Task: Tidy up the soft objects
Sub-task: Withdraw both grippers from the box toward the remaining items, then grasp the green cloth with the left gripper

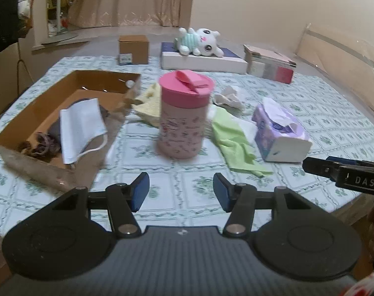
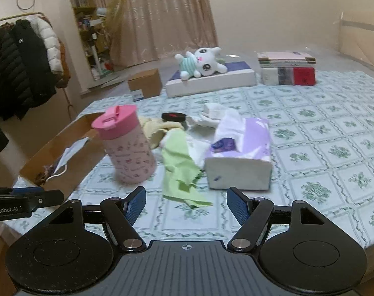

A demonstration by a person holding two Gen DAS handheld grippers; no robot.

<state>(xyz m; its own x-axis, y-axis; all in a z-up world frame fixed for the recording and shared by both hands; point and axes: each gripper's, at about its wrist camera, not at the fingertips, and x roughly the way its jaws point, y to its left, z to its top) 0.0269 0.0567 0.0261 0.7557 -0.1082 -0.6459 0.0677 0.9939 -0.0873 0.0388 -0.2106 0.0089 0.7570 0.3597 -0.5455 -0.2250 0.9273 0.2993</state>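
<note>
An open cardboard box at the left holds a white face mask and dark cloth. A green cloth, a yellow cloth and a crumpled white cloth lie mid-table. A purple tissue pack sits to the right. A plush cat lies on a flat box at the back. My left gripper and right gripper are open and empty above the table's near edge.
A pink lidded cup stands between the box and the cloths. A small brown carton, a flat white box and stacked books line the back. A black round tin lies by the yellow cloth.
</note>
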